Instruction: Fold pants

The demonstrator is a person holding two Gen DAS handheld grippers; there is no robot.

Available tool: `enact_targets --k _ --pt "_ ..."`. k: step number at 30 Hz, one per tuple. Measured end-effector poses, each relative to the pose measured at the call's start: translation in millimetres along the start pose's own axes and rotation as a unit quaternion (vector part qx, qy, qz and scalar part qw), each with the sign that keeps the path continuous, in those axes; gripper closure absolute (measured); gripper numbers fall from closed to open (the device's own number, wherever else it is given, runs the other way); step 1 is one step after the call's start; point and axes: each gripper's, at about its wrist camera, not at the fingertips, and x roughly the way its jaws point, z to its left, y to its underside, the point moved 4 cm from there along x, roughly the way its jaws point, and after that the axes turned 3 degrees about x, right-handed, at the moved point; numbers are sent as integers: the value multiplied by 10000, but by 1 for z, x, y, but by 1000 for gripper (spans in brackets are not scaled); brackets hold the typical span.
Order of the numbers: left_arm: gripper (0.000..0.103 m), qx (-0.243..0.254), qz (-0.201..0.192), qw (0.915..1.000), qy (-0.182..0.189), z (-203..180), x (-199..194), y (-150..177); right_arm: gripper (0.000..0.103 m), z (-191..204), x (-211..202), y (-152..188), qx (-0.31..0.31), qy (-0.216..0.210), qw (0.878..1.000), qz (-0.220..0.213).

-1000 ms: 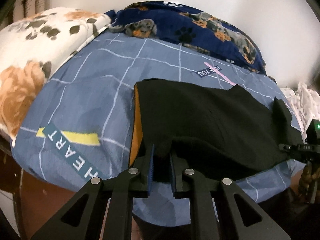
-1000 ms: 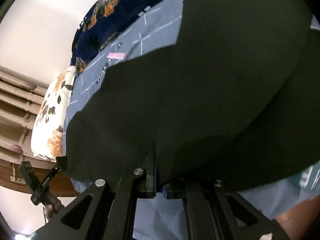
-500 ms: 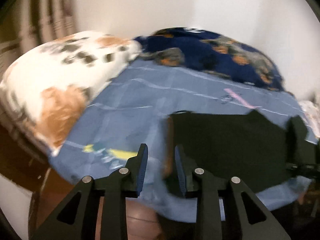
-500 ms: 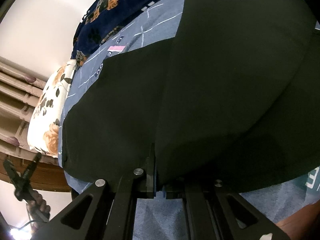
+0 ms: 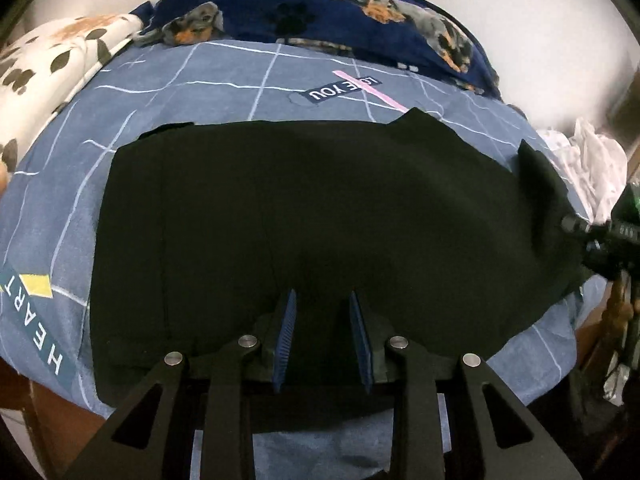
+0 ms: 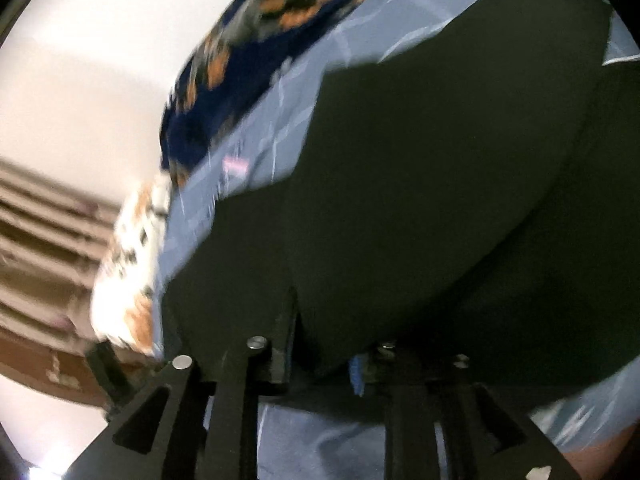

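Left gripper (image 5: pixel 323 320): blue-padded jaws slightly apart above the near edge of the black fabric pants (image 5: pixel 320 208); nothing gripped. Right gripper (image 6: pixel 324 344): jaws opening, a fold of the pants between them; frame blurred, pad contact not discernible. Pants lie folded flat on the blue grid-patterned bedsheet (image 5: pixel 200 80). Navy dog-print blanket (image 5: pixel 320 12) behind; white floral pillow (image 5: pixel 52 60) at far left.
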Motion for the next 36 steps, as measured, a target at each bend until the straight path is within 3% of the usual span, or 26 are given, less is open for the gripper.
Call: enact_targets --k 3,6,9,12,15,17,20,24,29,32,36 --pt "74 50 8 9999 -98 -3 1 -2 79 -28 -15 -38 423 -359 9981 -272" --pt "74 91 10 9998 -168 -3 4 -2 79 -67 -35 -76 1099 -694 9883 -794" --pt "74 -11 -1 9999 -133 3 4 -1 74 -118 -58 -113 1809 -673 9708 -1426" --pt "74 -140 7 9999 -98 6 4 -3 74 -160 -69 -138 2407 -696 9532 -1695" --pt "74 -168 0 9998 -135 6 4 -4 87 -191 -77 -161 2751 -747 9385 -1947" --pt "74 -172 -13 9997 -166 6 4 -3 92 -198 -82 -173 2760 -664 9353 -2114" --pt "74 -191 -30 9996 -186 6 5 -3 103 -200 -75 -186 2654 -493 9433 -1932" --pt "74 -187 9 9996 -210 5 5 -4 101 -189 -83 -189 2260 -99 9531 -2010" --pt "73 -160 54 9997 -191 6 5 -5 101 -186 -149 -149 2016 -249 9448 -2570" --pt "74 -159 44 9997 -157 7 5 -5 101 -210 -186 -114 2126 -82 9411 -2628" --pt "73 -67 50 9998 -187 6 6 -5 101 -256 -193 -80 2525 46 9361 -2447"
